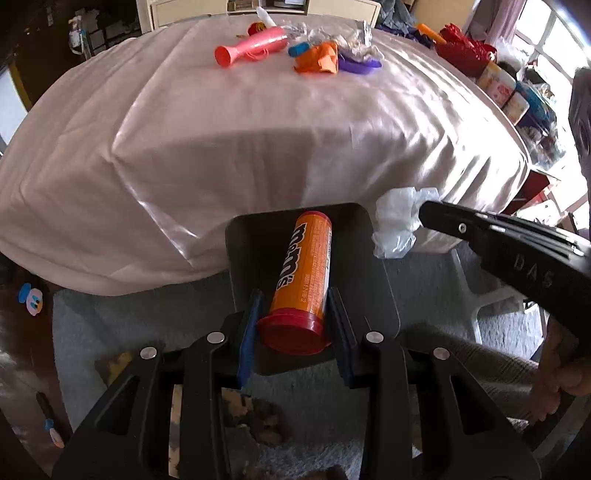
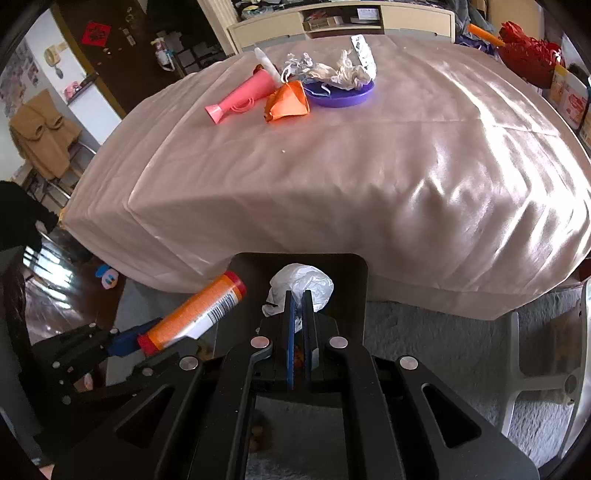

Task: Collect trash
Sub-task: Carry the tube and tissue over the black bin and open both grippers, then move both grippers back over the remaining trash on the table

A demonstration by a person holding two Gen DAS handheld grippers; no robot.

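Note:
My left gripper is shut on an orange m&m's tube with a red cap, held below the table's near edge; the tube also shows in the right wrist view. My right gripper is shut on a crumpled white plastic bag, which also shows in the left wrist view. On the far side of the pink tablecloth lie a pink horn, an orange wrapper, a purple plate and crumpled white wrappers.
A red basket and colourful boxes stand to the right of the table. Grey carpet lies below, with a white chair base at the right. A cream shelf stands behind the table.

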